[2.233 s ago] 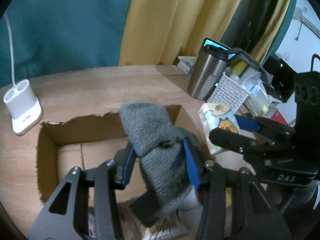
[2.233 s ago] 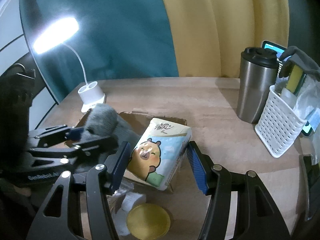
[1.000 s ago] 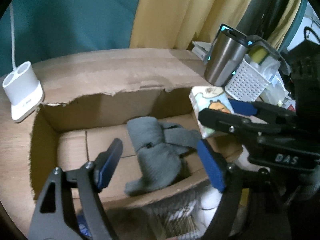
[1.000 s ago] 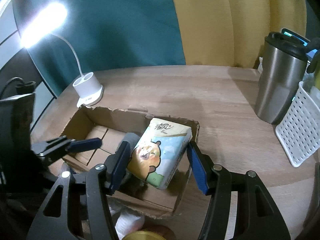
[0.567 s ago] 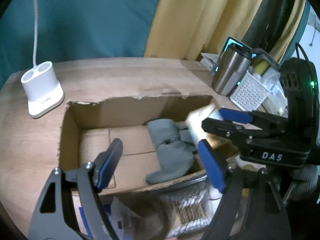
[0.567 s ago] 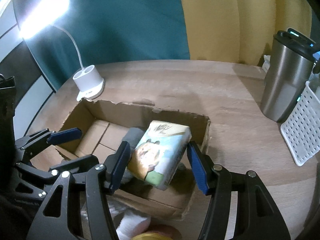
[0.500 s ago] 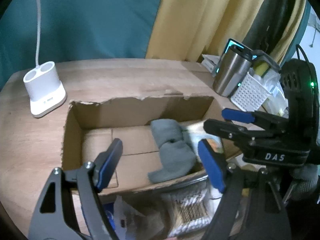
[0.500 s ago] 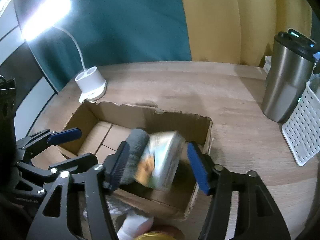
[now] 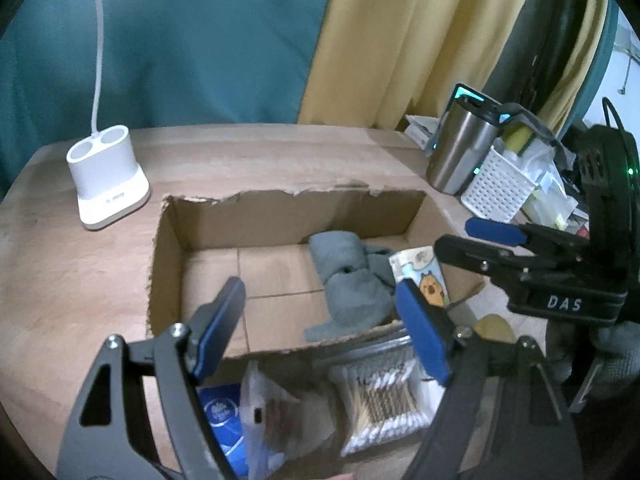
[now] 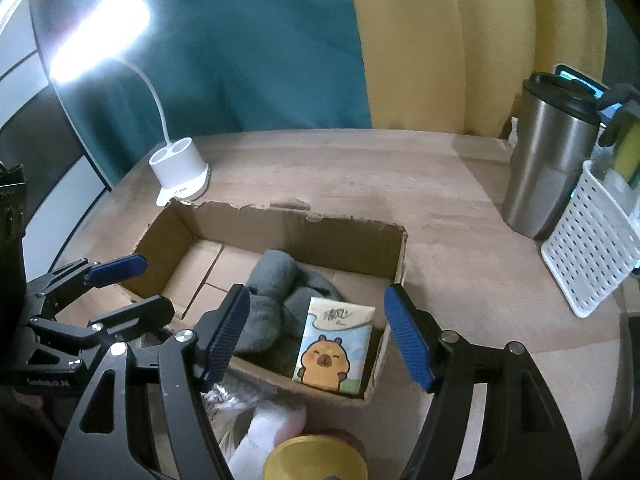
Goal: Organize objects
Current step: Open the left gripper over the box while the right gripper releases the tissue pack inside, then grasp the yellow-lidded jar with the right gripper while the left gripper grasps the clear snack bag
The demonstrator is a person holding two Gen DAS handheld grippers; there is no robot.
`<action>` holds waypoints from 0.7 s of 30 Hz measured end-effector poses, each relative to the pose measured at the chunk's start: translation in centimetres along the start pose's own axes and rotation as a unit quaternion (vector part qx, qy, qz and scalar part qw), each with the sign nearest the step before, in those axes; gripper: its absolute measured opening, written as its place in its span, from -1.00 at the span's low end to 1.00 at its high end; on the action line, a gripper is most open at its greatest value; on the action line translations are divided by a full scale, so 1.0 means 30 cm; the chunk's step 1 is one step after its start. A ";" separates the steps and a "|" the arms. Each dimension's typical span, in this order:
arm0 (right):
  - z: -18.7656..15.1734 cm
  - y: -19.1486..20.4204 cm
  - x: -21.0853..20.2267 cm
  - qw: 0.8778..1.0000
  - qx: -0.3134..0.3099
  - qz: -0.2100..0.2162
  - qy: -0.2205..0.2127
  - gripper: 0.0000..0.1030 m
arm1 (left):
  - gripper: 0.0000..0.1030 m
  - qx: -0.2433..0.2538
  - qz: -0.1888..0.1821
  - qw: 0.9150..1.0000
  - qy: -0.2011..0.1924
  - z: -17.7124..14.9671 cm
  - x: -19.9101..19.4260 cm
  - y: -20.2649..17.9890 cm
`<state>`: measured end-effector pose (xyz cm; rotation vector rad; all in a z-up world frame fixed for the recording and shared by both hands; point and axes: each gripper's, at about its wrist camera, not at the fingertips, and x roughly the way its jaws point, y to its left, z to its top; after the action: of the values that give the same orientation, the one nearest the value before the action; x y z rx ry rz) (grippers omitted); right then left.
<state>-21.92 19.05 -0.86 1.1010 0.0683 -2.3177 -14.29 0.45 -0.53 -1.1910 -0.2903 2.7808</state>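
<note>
An open cardboard box [image 9: 280,212] [image 10: 352,244] sits on the wooden table. A grey knit sock [image 9: 348,280] [image 10: 276,284] lies inside it, right of centre. A tissue pack with a cartoon capybara [image 10: 332,348] [image 9: 424,276] lies in the box's right end, beside the sock. My left gripper [image 9: 320,324] is open and empty, above the box's near wall. My right gripper [image 10: 316,332] is open and empty, just above the tissue pack. Each gripper shows in the other's view: the right one [image 9: 476,236], the left one [image 10: 128,284].
A white lamp base [image 9: 106,184] [image 10: 180,172] stands left of the box. A steel tumbler [image 10: 548,160] [image 9: 460,152] and a white perforated basket [image 10: 592,248] [image 9: 496,188] stand at the right. Cotton swabs [image 9: 384,396], a blue packet [image 9: 224,420] and a yellow lid [image 10: 316,460] lie in front of the box.
My left gripper dropped the grey sock into the box and opened. My right gripper let go of the tissue pack, which now lies in the box's right end. Both grippers have drawn back a little.
</note>
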 end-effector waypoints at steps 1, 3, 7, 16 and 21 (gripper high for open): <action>-0.003 0.001 -0.004 1.000 0.000 0.000 -0.001 0.42 | 0.53 0.000 0.001 1.000 -0.002 -0.004 -0.007 0.001; -0.011 0.004 -0.018 1.000 0.000 -0.002 -0.004 0.42 | 0.53 -0.002 0.001 1.000 -0.002 -0.010 -0.016 0.003; -0.028 0.015 -0.041 1.000 0.000 -0.004 -0.008 0.42 | 0.53 -0.001 -0.001 1.000 -0.006 -0.026 -0.042 0.001; -0.079 0.033 -0.082 1.000 0.003 -0.011 -0.013 0.42 | 0.53 -0.004 0.007 1.000 -0.008 -0.067 -0.082 0.014; -0.107 0.035 -0.105 1.000 0.006 -0.015 -0.015 0.42 | 0.53 -0.011 0.019 1.000 -0.008 -0.095 -0.100 0.031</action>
<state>-17.55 20.55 -0.49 1.0784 0.0605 -2.3621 -10.19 -0.59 -0.54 -1.1907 -0.3035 2.8280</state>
